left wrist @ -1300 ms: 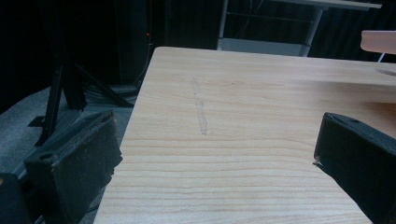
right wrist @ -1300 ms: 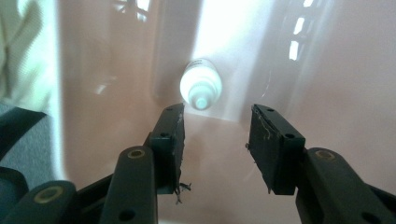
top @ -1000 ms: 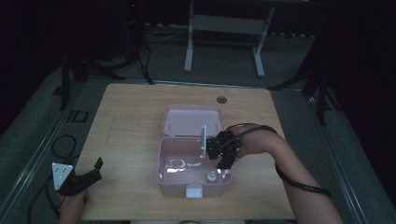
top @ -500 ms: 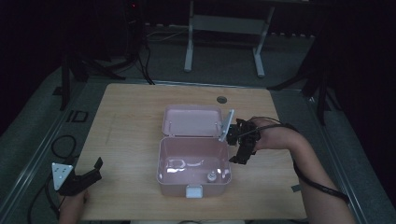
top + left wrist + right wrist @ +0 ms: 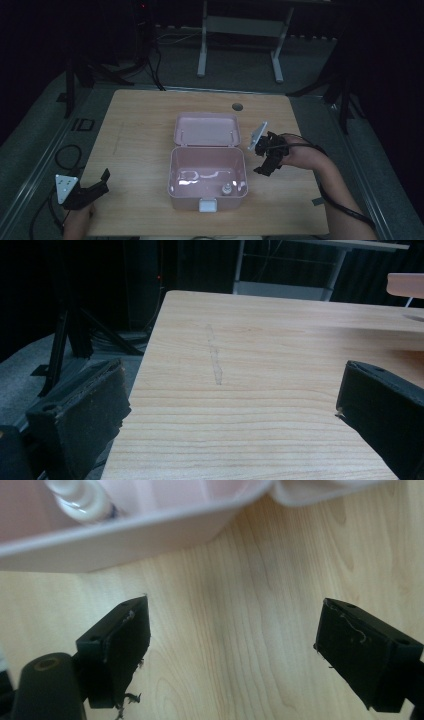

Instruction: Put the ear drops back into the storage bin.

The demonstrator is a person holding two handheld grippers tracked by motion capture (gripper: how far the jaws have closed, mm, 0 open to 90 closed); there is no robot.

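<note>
Sitting open, pink box (image 5: 207,170) holds small bottle (image 5: 226,189).

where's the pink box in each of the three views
High view: the pink box sits open at the table's centre, lid laid back, a small bottle inside near its front wall.
Left gripper view: just a pink edge at the upper right.
Right gripper view: its rim runs across the top, beyond the open jaws, with the bottle inside at upper left.
Shared landmark: the light wooden table.
</note>
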